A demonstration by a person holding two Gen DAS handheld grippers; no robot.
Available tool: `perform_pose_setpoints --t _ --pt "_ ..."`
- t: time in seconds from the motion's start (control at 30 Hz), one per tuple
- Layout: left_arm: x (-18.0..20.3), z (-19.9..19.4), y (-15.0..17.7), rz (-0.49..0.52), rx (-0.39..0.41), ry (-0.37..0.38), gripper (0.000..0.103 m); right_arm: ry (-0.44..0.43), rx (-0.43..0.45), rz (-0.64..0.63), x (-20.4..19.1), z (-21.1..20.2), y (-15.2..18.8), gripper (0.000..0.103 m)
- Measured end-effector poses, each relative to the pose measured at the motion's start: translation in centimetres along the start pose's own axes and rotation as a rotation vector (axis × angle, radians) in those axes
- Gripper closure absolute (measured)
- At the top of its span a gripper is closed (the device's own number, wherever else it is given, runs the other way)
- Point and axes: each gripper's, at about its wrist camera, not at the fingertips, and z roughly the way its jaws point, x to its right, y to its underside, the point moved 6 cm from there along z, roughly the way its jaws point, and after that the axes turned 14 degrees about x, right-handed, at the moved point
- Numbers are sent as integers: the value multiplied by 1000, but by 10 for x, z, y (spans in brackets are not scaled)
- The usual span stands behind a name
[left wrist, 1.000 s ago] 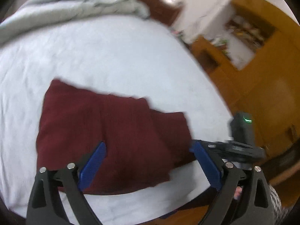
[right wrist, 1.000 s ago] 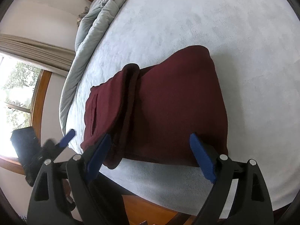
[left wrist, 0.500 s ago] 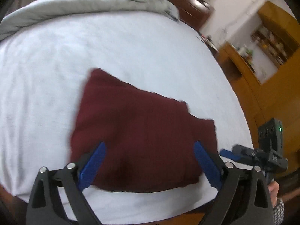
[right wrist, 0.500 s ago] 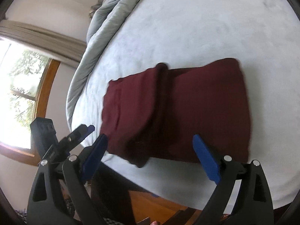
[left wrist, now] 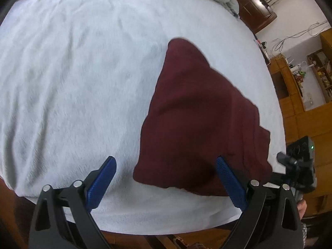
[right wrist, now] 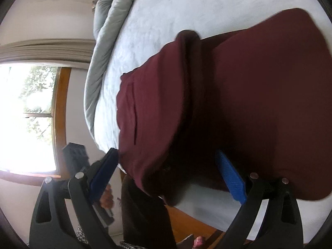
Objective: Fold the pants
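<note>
Folding appears well along: the maroon pants [left wrist: 199,120] lie on the pale blue bedspread [left wrist: 78,78] as a compact, layered bundle close to the bed's near edge, with one folded layer lapped over another in a thick ridge seen from the right wrist view. Judging by this, the step in hand is a final fold or a tidy-up of the near edge, and both tools approach the bundle from the bed's near side.

The left gripper [left wrist: 166,178] hovers over the near left corner of the pants, its blue fingers [left wrist: 101,180] spread wide. One finger sits over bare bedspread, the other over maroon cloth; neither appears to press, and nothing is held.

The right gripper [right wrist: 168,174] is at the near right end of the pants, where cloth droops over the bed's edge. Its jaws have just been opening and stand wide; the hanging fold lies between them, unpinched.

The next move likely calls for closing each pair on a near corner, catching all layers, then lifting evenly.
</note>
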Motion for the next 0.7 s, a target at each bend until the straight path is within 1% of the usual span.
perform_pose_setpoints --t 0.07,0.13,0.17,0.2,0.23,0.27,0.37,0.47,0.53,0.7 --pt "0 5 8 0 -6 3 6 -26 -20 -24 -7 6 2 9" --pt "-3 4 10 -17 -10 8 6 -48 -32 -44 -16 16 3 11" --pt "-4 3 11 -27 -10 10 6 -52 -34 -51 -19 20 3 24" --pt "-5 2 11 -33 -9 9 6 -46 -37 -59 -22 24 3 42" --pt "-6 0 11 -36 -8 8 6 -33 -40 -66 -23 27 3 53" --pt "-6 -1 10 -39 -4 6 6 -22 -43 -72 -21 28 3 74" --pt "-8 -7 7 -38 3 -1 6 -54 -26 -40 -16 18 2 81" --pt "-5 -8 4 -26 3 2 6 -79 19 -62 -24 -3 -1 83" --pt "3 -9 1 -15 8 10 6 -94 51 -102 -37 -22 -5 84" --pt "29 -9 -2 20 13 42 6 -77 100 -197 -56 -70 -16 84"
